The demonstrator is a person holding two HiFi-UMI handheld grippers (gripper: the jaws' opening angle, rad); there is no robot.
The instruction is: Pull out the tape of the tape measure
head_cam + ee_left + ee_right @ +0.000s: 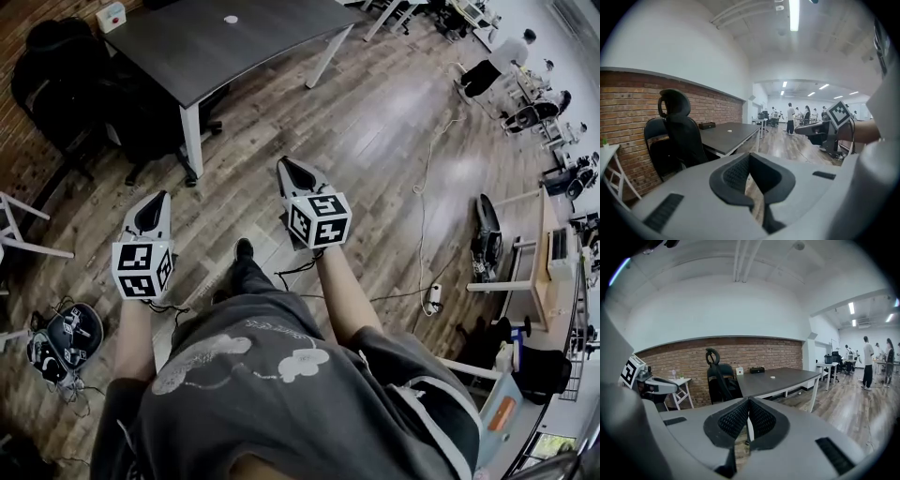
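Since no tape measure can be made out in any view, both tools are judged to be simply carried: they are held out at waist height ahead of the standing person, tips pointed fwd toward the worktop (234, 47), w/ nothing to be worked on. The left tool (157, 201) is seen pressed together and empty, w/ only floor visible past its pads in its own view. The right tool (287, 167) is likewise closed on nothing and is held a little further fwd, apart from the left one. The task is thus judged not begun. The tape measure would have to be found first, prob. on or nr the worktop.

Room: a large open office is shown, w/ a brick wall (628, 103) along one side and a strip light (793, 14) overhead. A wood-plank floor (375, 122) is laid throughout, and a cable (418, 225) is trailed across it to a power strip (434, 298). The dark worktop is carried on white legs and is left mostly bare. A black office chair (56, 70) is parked beside it, by the wall. People (492, 66) are seen well apart, at other desks at the far end.

Smallest items: a black box (757, 370) and a white box w/ a red button (111, 15) are placed at the worktop's wall end. A small white thing (231, 19) lies nr its middle and is too small to be identified.
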